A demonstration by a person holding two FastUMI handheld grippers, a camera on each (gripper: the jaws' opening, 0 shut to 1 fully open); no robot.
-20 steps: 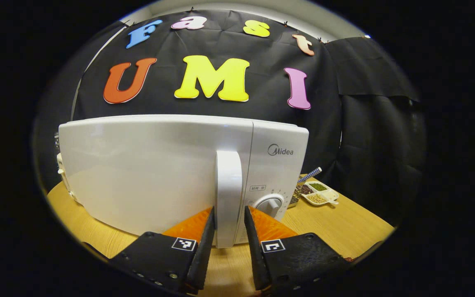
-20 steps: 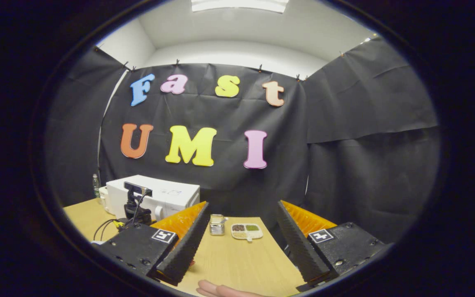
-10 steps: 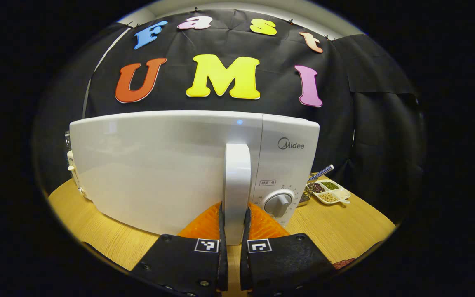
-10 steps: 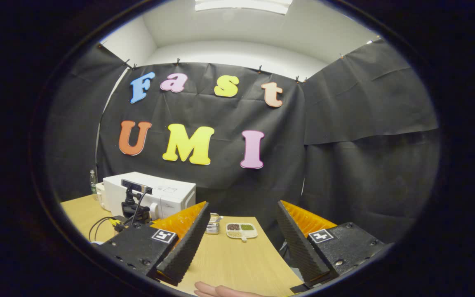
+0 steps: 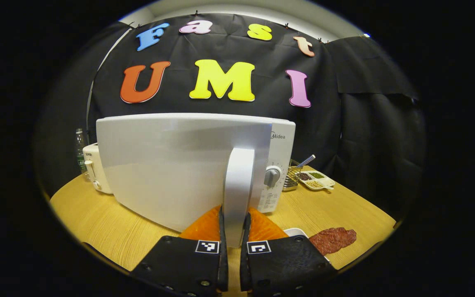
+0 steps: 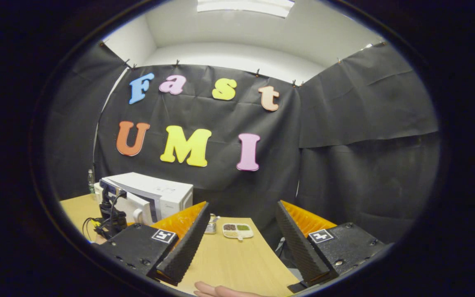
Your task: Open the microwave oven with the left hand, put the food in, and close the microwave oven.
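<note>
In the left gripper view the white microwave (image 5: 171, 165) stands on the wooden table (image 5: 105, 231), its door swung partly out from the body. My left gripper (image 5: 233, 212) is shut on the door's vertical white handle (image 5: 238, 181), one finger on each side. A flat reddish-brown piece of food (image 5: 333, 240) lies on the table to the right, beside the edge of a white plate (image 5: 292, 232). In the right gripper view my right gripper (image 6: 241, 204) hangs open above the table (image 6: 229, 260) with nothing between its fingers. The microwave (image 6: 159, 196) is far left there, door ajar.
Right of the microwave sit a wire basket (image 5: 290, 177) and a white divided dish of beans (image 5: 316, 180). A white appliance (image 5: 93, 167) and a bottle (image 5: 80, 150) stand behind its left side. A hand (image 6: 221, 291) shows at the bottom of the right gripper view.
My left gripper closed on the door handle, then pulled back, and the door swung out from the microwave body. The food and plate came into sight. The right gripper barely moved.
</note>
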